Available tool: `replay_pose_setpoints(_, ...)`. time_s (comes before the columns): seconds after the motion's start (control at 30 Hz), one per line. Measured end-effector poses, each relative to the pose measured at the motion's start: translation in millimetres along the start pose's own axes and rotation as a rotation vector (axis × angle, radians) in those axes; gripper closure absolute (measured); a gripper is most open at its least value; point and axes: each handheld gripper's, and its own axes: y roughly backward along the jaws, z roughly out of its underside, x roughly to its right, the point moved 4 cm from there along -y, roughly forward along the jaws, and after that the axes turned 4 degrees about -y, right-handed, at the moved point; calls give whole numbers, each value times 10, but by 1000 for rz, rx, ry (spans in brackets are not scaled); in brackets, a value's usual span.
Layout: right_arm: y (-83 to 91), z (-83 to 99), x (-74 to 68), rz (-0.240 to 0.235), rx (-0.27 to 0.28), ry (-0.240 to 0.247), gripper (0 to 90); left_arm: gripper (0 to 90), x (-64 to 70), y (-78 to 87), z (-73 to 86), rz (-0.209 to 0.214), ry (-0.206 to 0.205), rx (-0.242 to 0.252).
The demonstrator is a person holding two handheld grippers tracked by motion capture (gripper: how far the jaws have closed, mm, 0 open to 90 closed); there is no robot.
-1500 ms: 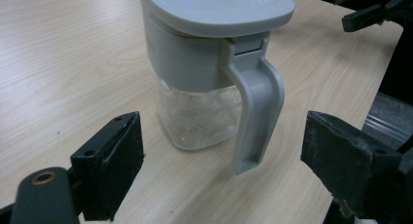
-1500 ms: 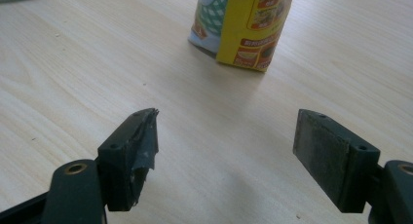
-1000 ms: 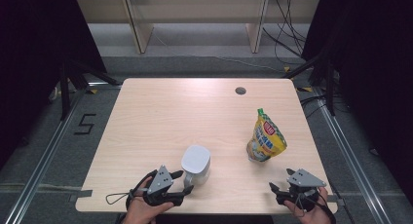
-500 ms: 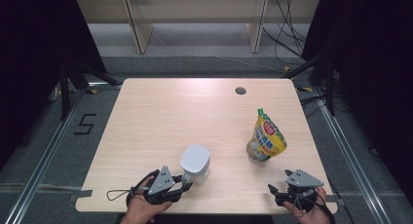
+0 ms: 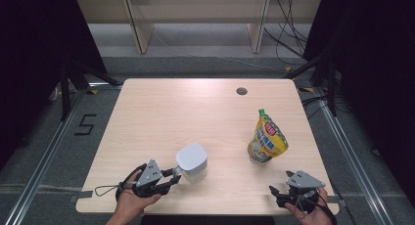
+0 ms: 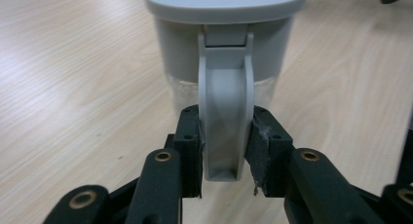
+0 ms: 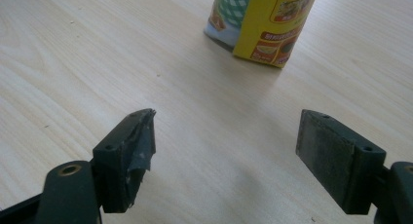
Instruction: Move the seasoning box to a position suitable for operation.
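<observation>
Left tool (image 6: 225, 148) is now clamping the grey jug's handle (image 6: 225, 112), having closed in; lift looks ready. Right tool (image 7: 226, 156) is waiting wide near the yellow pouch (image 5: 266, 137).

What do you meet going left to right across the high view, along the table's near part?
left gripper → grey jug → yellow snack pouch → right gripper
</observation>
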Motion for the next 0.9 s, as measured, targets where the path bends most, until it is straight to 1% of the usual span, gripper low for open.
replay_pose_setpoints(0.03, 4, 10, -33, 3, -7, -34, 231, 677, -35, 4, 10, -8, 11, 1)
replay_pose_setpoints(0.07, 6, 14, -42, -8, -20, -38, 231, 677, -53, 1, 14, -15, 24, 8)
replay_pose_setpoints(0.1, -8, 6, -16, -14, -11, -7, 231, 678, -110, 7, 26, -42, 34, 6)
replay_pose_setpoints(0.13, -15, 4, -16, -22, -10, 3, 231, 678, -110, 7, 26, -42, 34, 6)
replay_pose_setpoints(0.17, -15, 4, -16, -22, -10, 3, 231, 678, -133, 7, 32, -45, 44, 4)
replay_pose_setpoints(0.2, -11, 8, -25, -18, -13, -15, 231, 676, -165, -4, 35, -57, 55, 13)
replay_pose_setpoints(0.23, -10, 7, -19, -7, -13, -5, 231, 663, -179, -11, 41, -67, 60, 10)
replay_pose_setpoints(0.27, -10, 7, -19, -7, -13, -5, 231, 663, -196, -22, 42, -68, 49, 10)
replay_pose_setpoints(0.3, -13, 9, -23, -12, -15, -8, 231, 652, -199, -42, 49, -67, 60, 4)
replay_pose_setpoints(0.33, -10, 4, -15, -2, -9, 1, 231, 642, -203, -51, 52, -67, 51, -4)
replay_pose_setpoints(0.37, -10, 4, -15, -2, -9, 1, 231, 642, -196, -68, 49, -65, 46, -2)
replay_pose_setpoints(0.4, -11, 4, -15, -1, -9, 3, 231, 651, -203, -78, 49, -57, 29, -11)
replay_pose_setpoints(0.47, -12, 6, -15, -1, -10, 4, 231, 663, -216, -88, 38, -53, 28, -3)
replay_pose_setpoints(0.5, -16, 9, -19, -8, -14, 0, 231, 668, -220, -85, 39, -53, 34, -10)
replay_pose_setpoints(0.53, -17, 13, -32, -12, -16, -15, 231, 676, -218, -98, 36, -48, 48, 0)
replay_pose_setpoints(0.57, -16, 11, -27, -4, -14, -2, 231, 683, -240, -102, 32, -54, 25, -5)
replay_pose_setpoints(0.63, -16, 11, -26, -6, -16, -6, 231, 684, -247, -106, 26, -47, 18, -6)
replay_pose_setpoints(0.67, -17, 8, -18, -5, -14, 5, 231, 685, -256, -112, 24, -41, 11, -3)
replay_pose_setpoints(0.7, -17, 8, -19, -6, -14, 6, 231, 686, -249, -120, 25, -39, 32, 0)
replay_pose_setpoints(0.73, -18, 8, -21, -6, -15, 6, 231, 687, -271, -118, 24, -37, 8, -8)
replay_pose_setpoints(0.77, -19, 8, -21, -6, -15, 7, 231, 688, -268, -133, 21, -27, 24, 7)
replay_pose_setpoints(0.8, -21, 9, -20, -6, -16, 9, 231, 688, -286, -133, 21, -29, 1, 3)
replay_pose_setpoints(0.83, -22, 10, -21, -6, -17, 9, 231, 688, -283, -145, 17, -20, 5, 12)
replay_pose_setpoints(0.87, -24, 10, -22, -9, -18, 10, 231, 688, -272, -156, 14, -10, 20, 11)
replay_pose_setpoints(0.9, -25, 10, -23, -9, -19, 11, 231, 688, -283, -160, -1, -8, -22, 6)
